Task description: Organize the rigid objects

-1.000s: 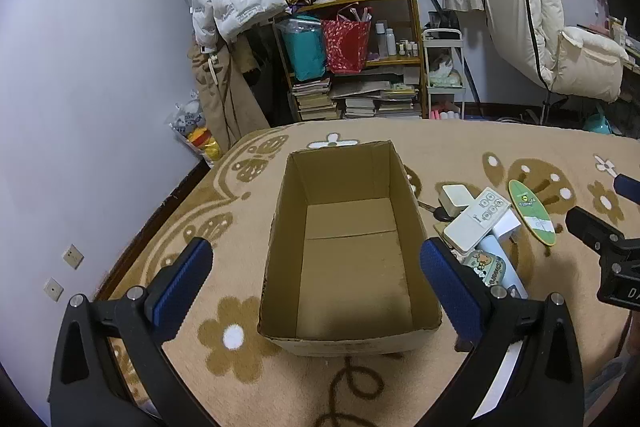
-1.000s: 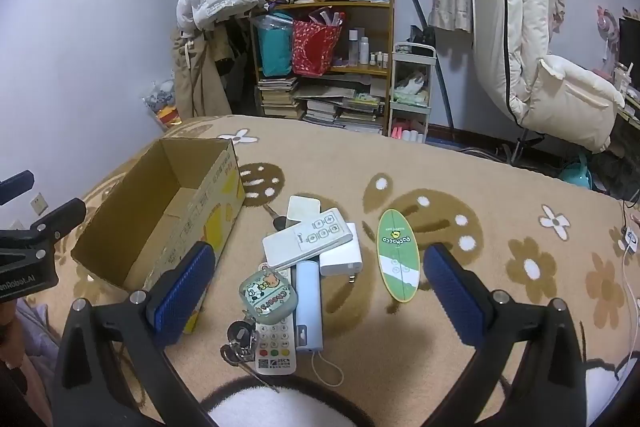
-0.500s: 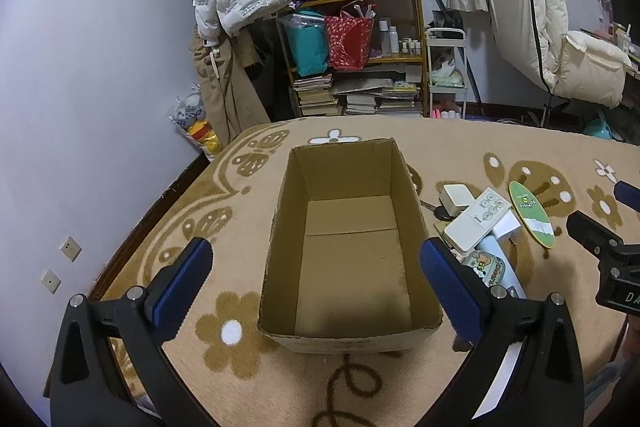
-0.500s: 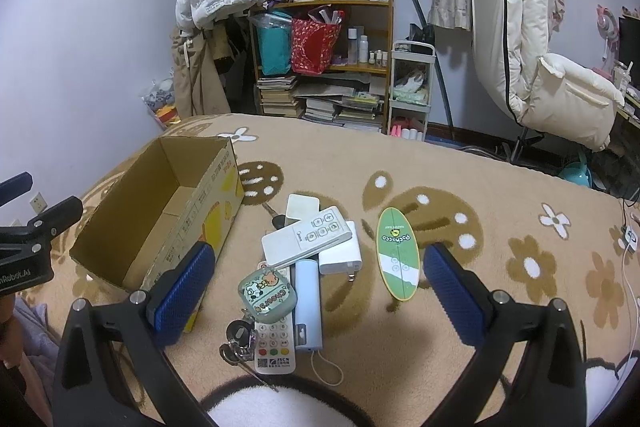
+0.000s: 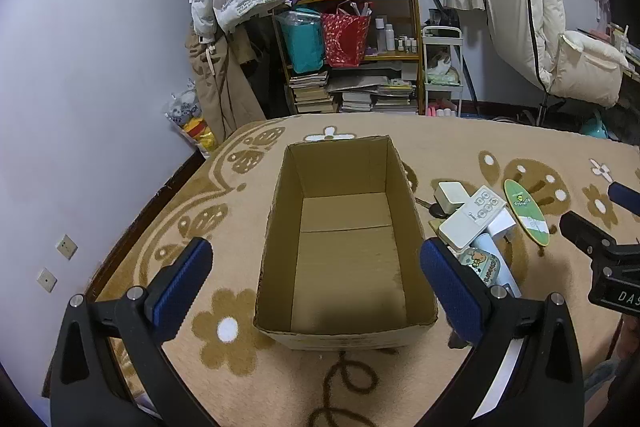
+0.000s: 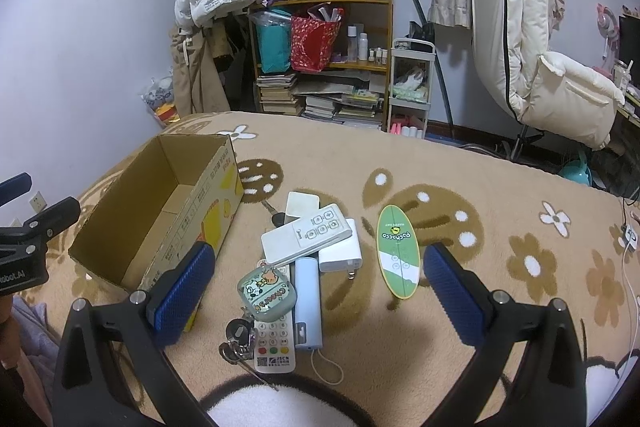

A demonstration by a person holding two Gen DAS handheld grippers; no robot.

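Both tools wide open, nothing gripped. Left tool [image 5: 316,279] hangs over the empty cardboard box [image 5: 344,251], near end of the box between its fingers. Right tool [image 6: 320,287] hangs over the pile of small items on the patterned blanket [image 6: 500,187], so the right hand is the nearer one for any pick. Pile sits just right of the box, close to its right wall. Nearest to the right tool: the numbered remote [image 6: 276,339] and the pale blue stick [image 6: 308,301], side by side, long axes running near-to-far, roughly in line with the tool's view, so the fingers would straddle them across the narrow width. The green cartoon case [image 6: 267,293] and keys [image 6: 236,339] overlap the remote's left side. The white remote [image 6: 306,239] lies diagonally on top of the white charger [image 6: 340,247], further off. The green oval board [image 6: 399,255] lies apart to the right, also near-to-far. Judgement: short drop to grasp, then carry left into the box.
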